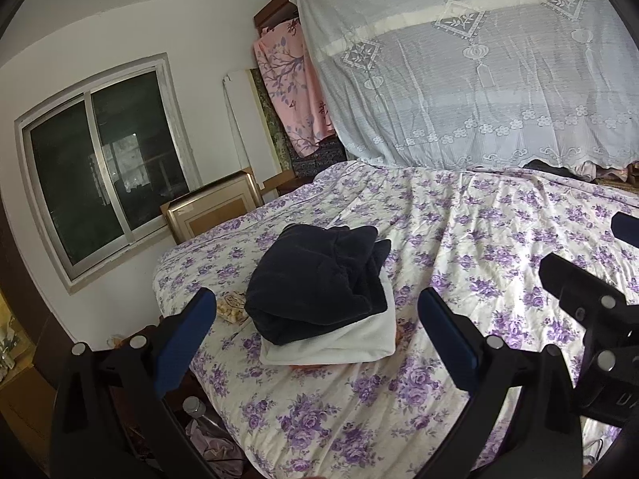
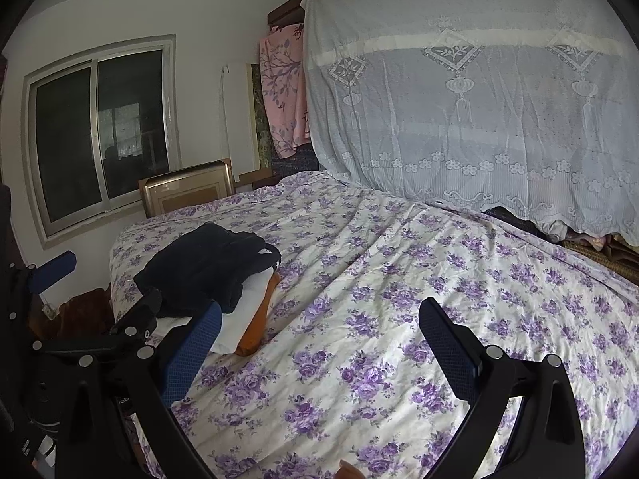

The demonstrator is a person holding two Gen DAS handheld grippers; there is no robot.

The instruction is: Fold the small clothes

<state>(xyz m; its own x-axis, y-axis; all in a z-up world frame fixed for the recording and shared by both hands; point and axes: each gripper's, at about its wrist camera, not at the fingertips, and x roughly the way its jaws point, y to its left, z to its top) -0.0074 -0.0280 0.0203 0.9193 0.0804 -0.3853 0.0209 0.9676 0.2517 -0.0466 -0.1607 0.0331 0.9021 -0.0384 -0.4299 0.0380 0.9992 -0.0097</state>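
Only the right view shows the orange garment [image 2: 259,319] under the stack; both hand-held grippers [image 1: 315,331] [image 2: 319,343] spread, holding nothing.

Stacked on the bed [image 1: 459,239] near its left edge: folded garment [image 1: 315,279] atop towel [image 1: 351,339]. Window [image 1: 104,159] far left; draped curtain [image 1: 479,72] behind, far right.

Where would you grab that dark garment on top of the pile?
Probably the dark garment by its thick rolled edge nearest the left gripper, coming in low from the front. That edge overhangs the white cloth beneath, so open jaws could likely close on it alone.
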